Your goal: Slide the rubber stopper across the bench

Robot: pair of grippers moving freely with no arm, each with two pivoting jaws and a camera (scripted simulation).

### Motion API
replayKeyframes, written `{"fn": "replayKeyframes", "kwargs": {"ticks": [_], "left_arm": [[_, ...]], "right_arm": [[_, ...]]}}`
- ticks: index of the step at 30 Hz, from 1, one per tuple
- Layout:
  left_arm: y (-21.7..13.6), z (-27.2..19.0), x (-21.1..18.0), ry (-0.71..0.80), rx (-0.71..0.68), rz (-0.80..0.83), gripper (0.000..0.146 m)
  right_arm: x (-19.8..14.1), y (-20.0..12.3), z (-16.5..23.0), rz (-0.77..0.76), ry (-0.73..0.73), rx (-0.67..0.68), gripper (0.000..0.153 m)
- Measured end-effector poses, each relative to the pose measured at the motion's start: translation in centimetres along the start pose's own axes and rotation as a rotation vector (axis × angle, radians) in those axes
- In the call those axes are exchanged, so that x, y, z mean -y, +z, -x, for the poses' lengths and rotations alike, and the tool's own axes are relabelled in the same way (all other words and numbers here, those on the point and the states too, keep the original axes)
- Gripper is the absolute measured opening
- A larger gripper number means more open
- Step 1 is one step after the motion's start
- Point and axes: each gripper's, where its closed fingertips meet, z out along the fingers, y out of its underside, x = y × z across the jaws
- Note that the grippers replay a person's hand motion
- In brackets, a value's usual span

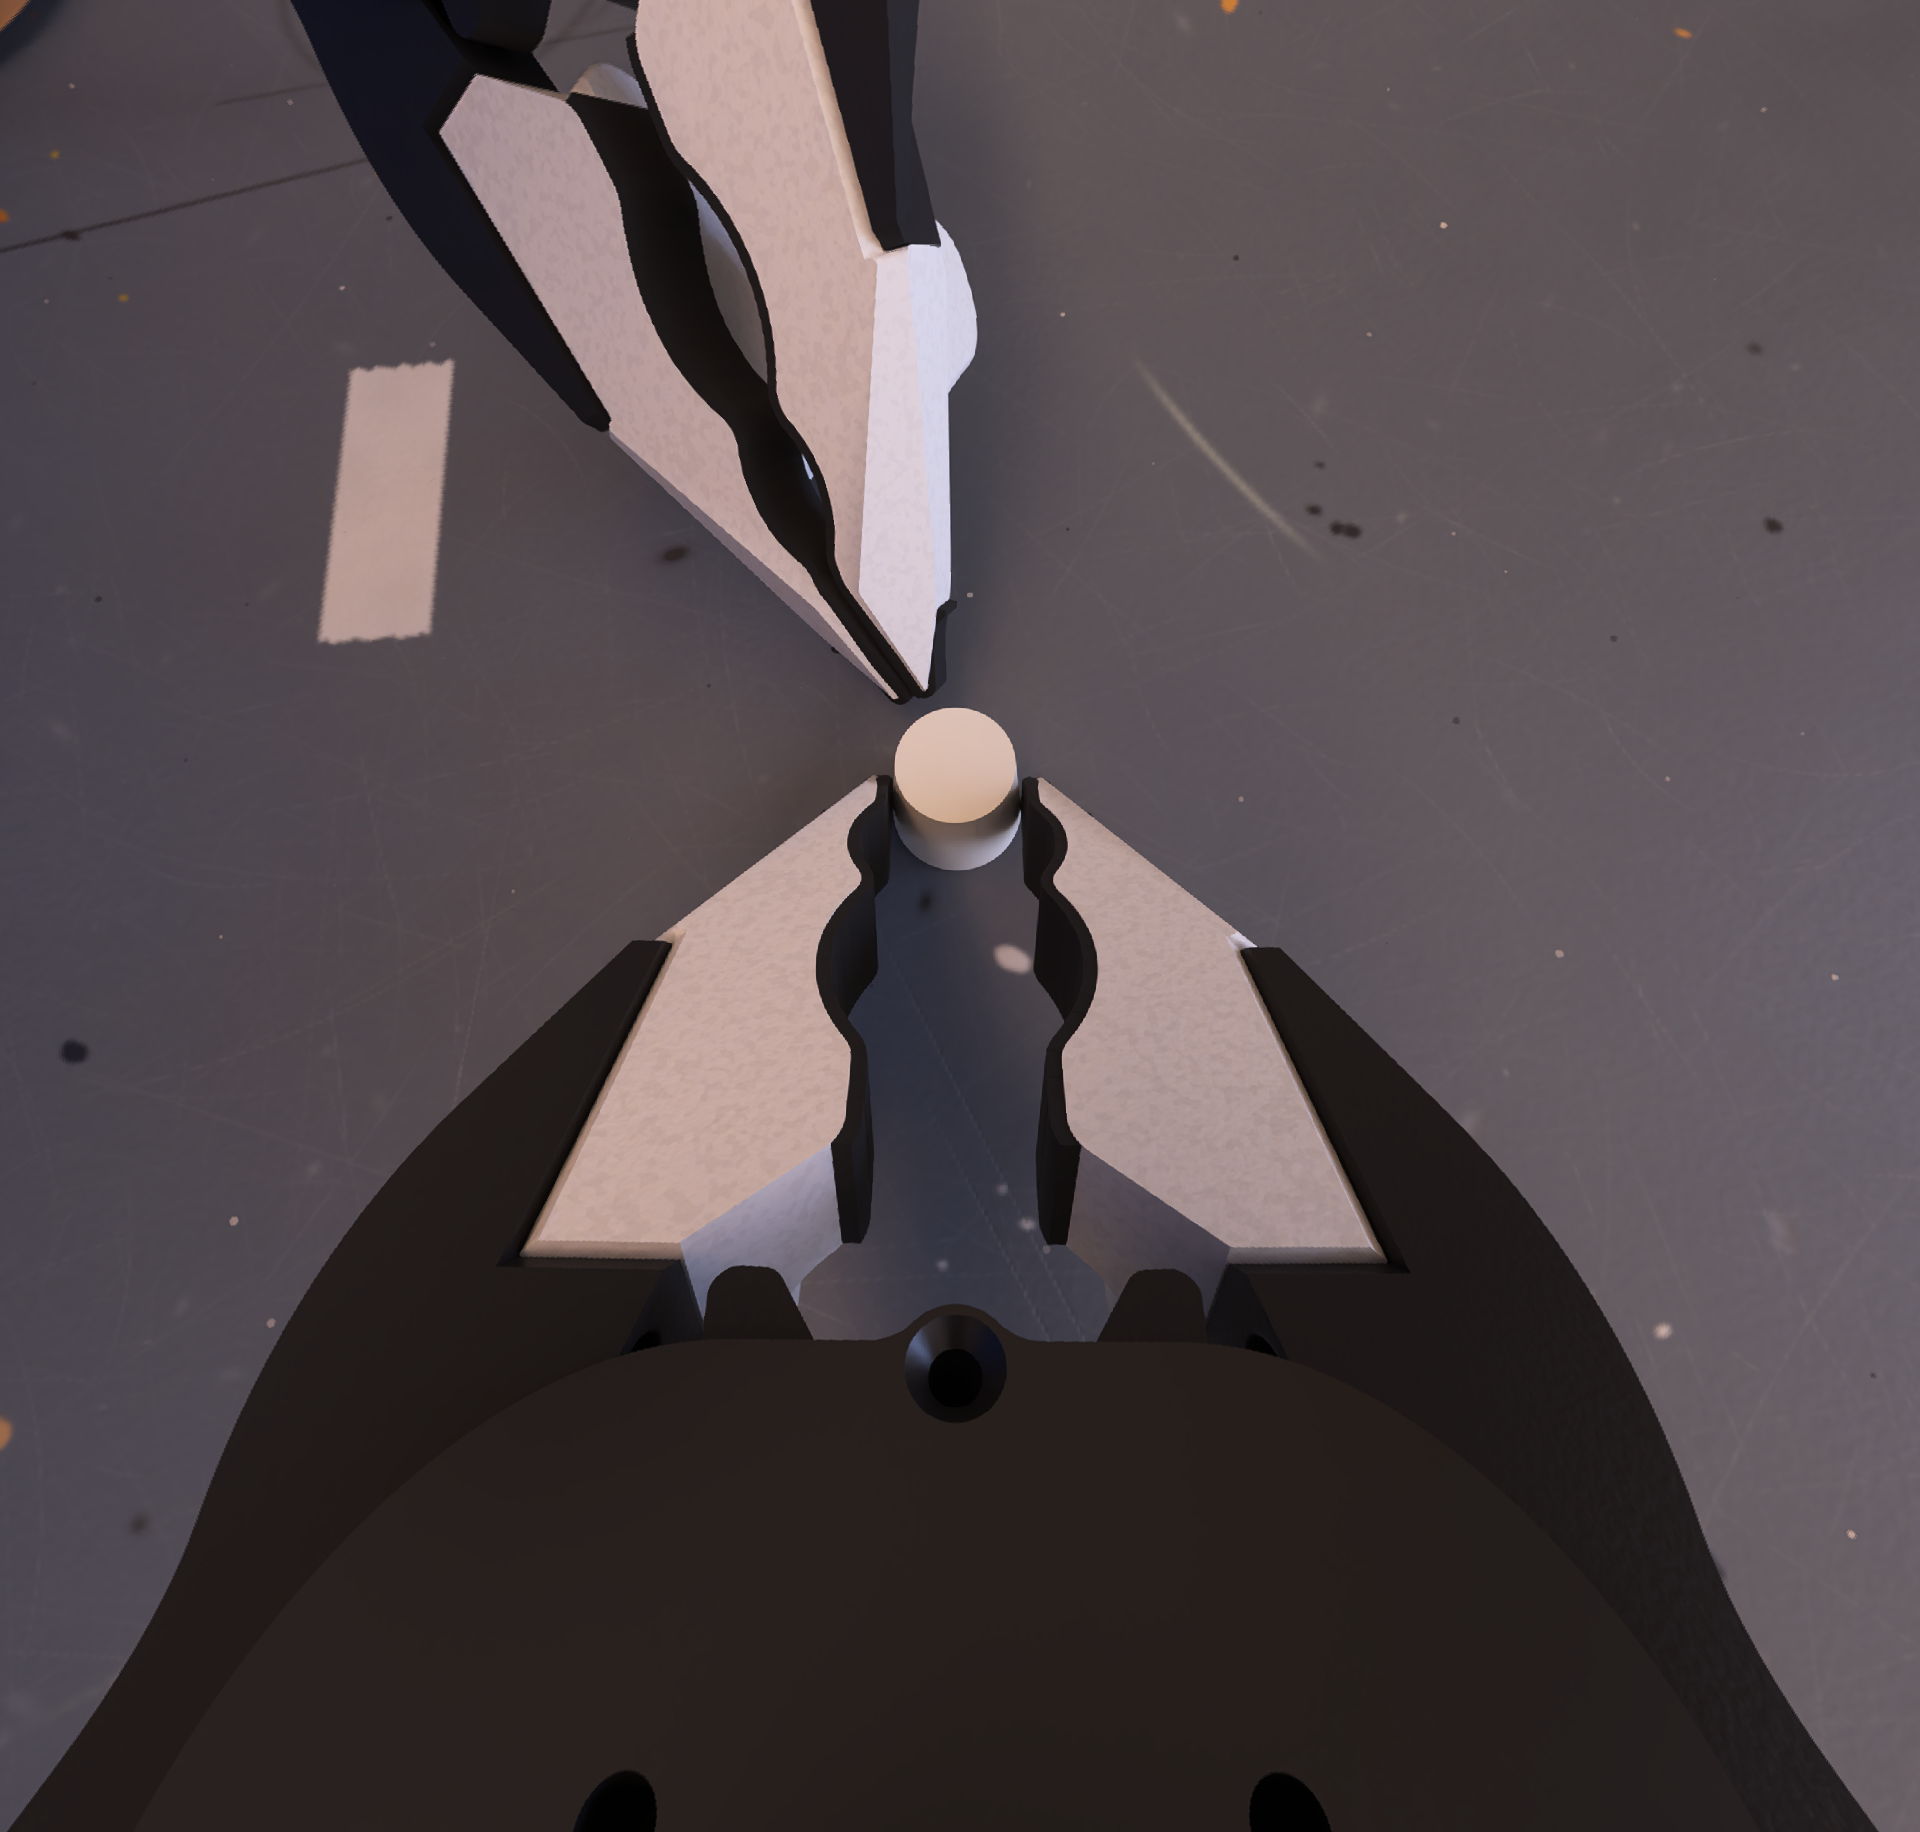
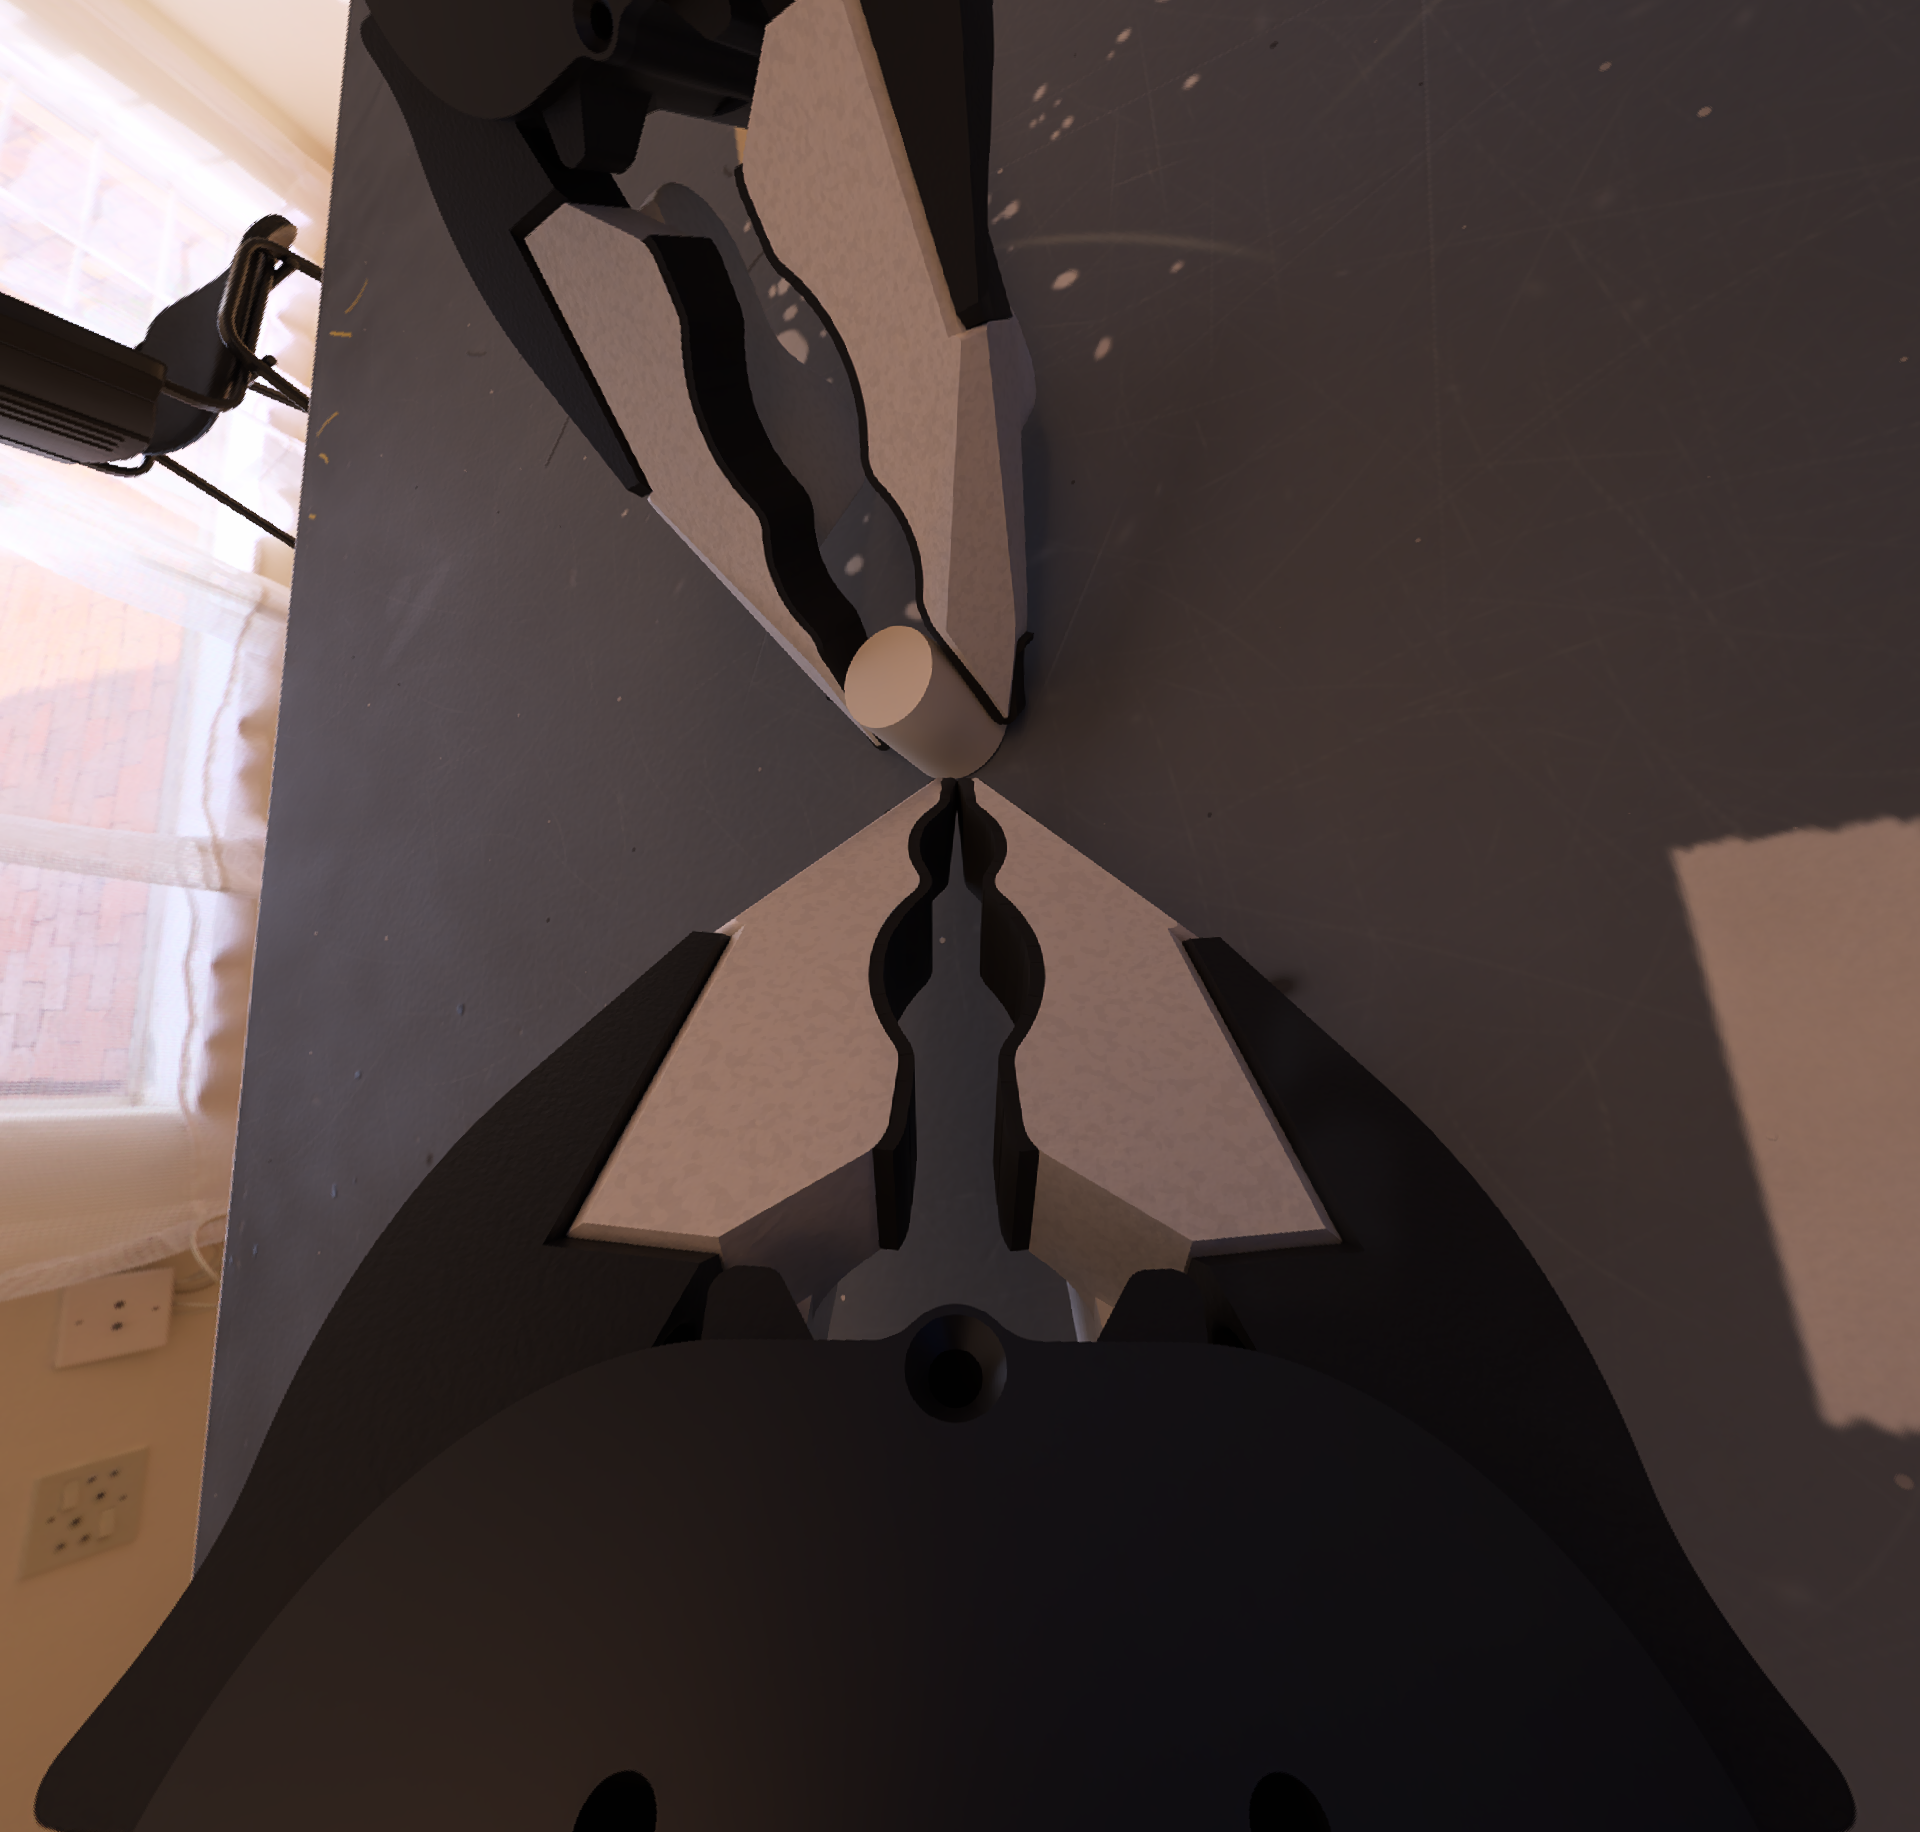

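A small cream rubber stopper [image 1: 954, 769] stands upright on the dark grey bench [image 1: 1455, 639]. My left gripper [image 1: 956, 808] is shut on it, with one fingertip against each side. In the right wrist view the stopper [image 2: 902, 691] sits between the left gripper's [image 2: 925, 717] tips. My right gripper [image 2: 956, 795] is shut and empty, its tips right at the stopper's far side, facing the left gripper. It also shows in the left wrist view [image 1: 920, 686], coming down from the top.
A strip of pale tape [image 1: 384, 504] lies on the bench to the left of the stopper, and shows at the right in the right wrist view [image 2: 1818, 1128]. The bench edge [image 2: 301, 639] runs along that view's left, with a black clamp lamp [image 2: 208, 348] fixed there.
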Motion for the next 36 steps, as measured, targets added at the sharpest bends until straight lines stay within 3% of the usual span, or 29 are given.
{"fn": "replayKeyframes", "kwargs": {"ticks": [36], "left_arm": [[0.17, -0.05, 0.18, 0.007, -0.001, 0.0, 0.025]], "right_arm": [[-0.12, -0.21, 0.5, -0.037, -0.008, 0.0, 0.0]]}}
